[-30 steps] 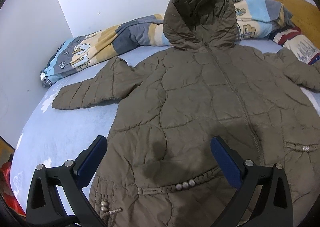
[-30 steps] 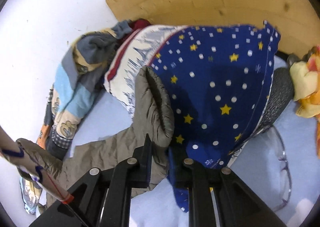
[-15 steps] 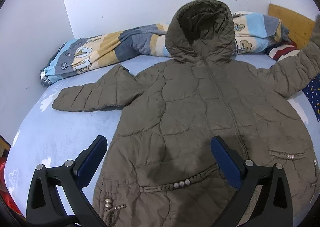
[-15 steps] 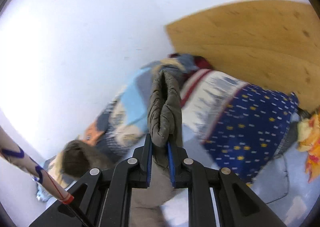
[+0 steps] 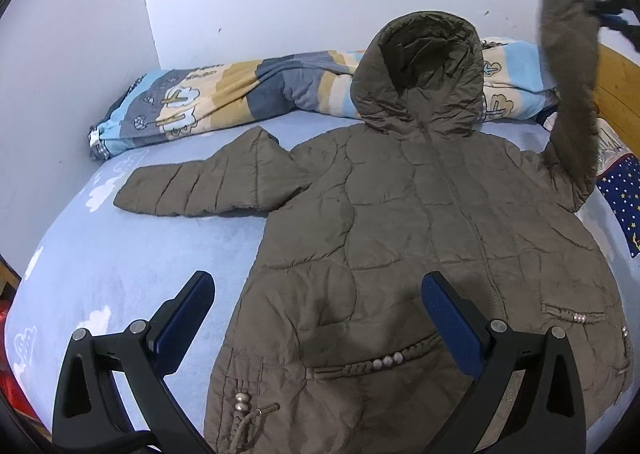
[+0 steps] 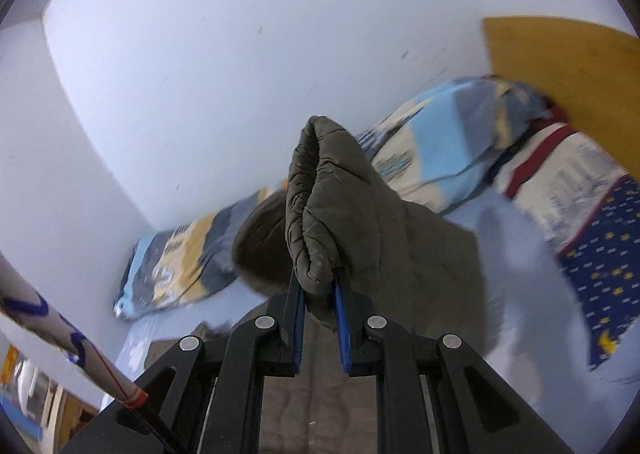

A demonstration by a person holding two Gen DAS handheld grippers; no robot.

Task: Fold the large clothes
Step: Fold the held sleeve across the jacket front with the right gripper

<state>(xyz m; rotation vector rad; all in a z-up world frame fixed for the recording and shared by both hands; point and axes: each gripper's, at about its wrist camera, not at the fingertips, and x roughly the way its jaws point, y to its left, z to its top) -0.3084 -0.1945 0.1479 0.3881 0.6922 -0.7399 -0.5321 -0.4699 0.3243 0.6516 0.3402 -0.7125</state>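
The olive quilted hooded coat (image 5: pixel 420 254) lies face up on the light blue bed (image 5: pixel 120 262), with the zipper closed and the hood (image 5: pixel 420 70) resting against the rolled striped blanket (image 5: pixel 240 94) at the wall. One sleeve (image 5: pixel 200 186) is spread flat on the sheet. The other sleeve (image 6: pixel 332 206) is raised in the air, because the right hand-held gripper (image 6: pixel 318 294) is clenched on its cuff end, and the padded cloth bulges out above the two blue pads. The left hand-held gripper (image 5: pixel 316 318) hangs over the lower part of the coat with its jaws wide apart and nothing between them.

The coat looks soft and puffy, filled with padding, so it probably bends easily but springs back and does not keep a sharp crease. It seems rather bulky and not very heavy. The shell cloth has a light shine and may slip between the pads, so a grip deep on a thick seam or on the cuff is likely safer than a pinch of one thin layer. Good places to take hold are the cuffs, the hem corners and the shoulders. The beaded cords at the pockets (image 5: pixel 360 364) could catch, so it is better to avoid them.
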